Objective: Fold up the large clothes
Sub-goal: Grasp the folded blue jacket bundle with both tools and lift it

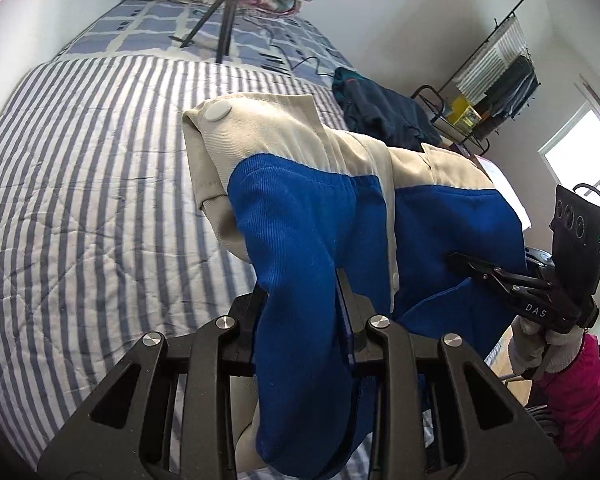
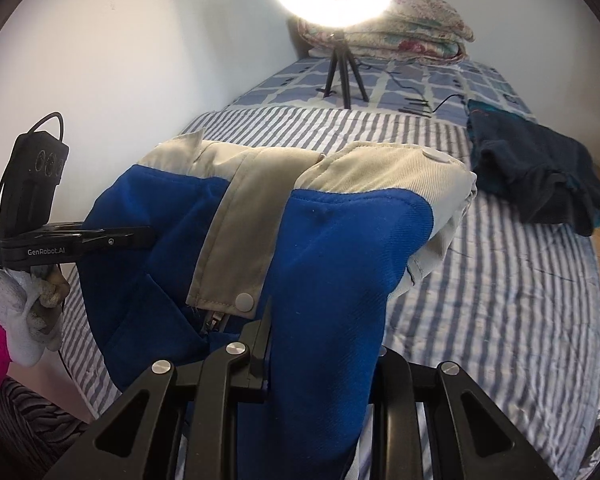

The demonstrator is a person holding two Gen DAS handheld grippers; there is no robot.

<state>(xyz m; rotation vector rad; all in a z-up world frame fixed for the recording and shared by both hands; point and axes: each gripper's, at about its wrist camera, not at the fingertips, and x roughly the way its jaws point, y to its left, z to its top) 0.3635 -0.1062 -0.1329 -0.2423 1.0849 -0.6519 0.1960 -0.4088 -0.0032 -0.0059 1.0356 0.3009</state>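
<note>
Left gripper (image 1: pixel 300 292), nearest the left wrist lens: both black fingers clamped on a thick fold of blue fabric, which fills the gap between them and spills down over the linkage. Same garment throughout: a blue-and-beige jacket (image 1: pixel 320 200), beige yoke and placket with round white snaps, lifted off the bed and hanging as a draped bundle between the two grippers.

Right gripper (image 2: pixel 324 340), right wrist view: jaws likewise closed on blue jacket cloth; the right finger is mostly hidden behind the fabric, the left finger edge shows just beside the placket's lower snap. Zipper end visible under the placket.

Each gripper appears in the other's view at the jacket's far side, its fingertips buried in the blue cloth, held by a hand in a white knit glove (image 2: pixel 20 320) with a pink sleeve.

Below: striped quilt (image 1: pixel 80 180) on the bed. Dark garment (image 2: pixel 540 176) lies well apart near the bed's edge. Ring light on tripod (image 2: pixel 344 76) stands farther back, before folded floral bedding (image 2: pixel 412 28).
</note>
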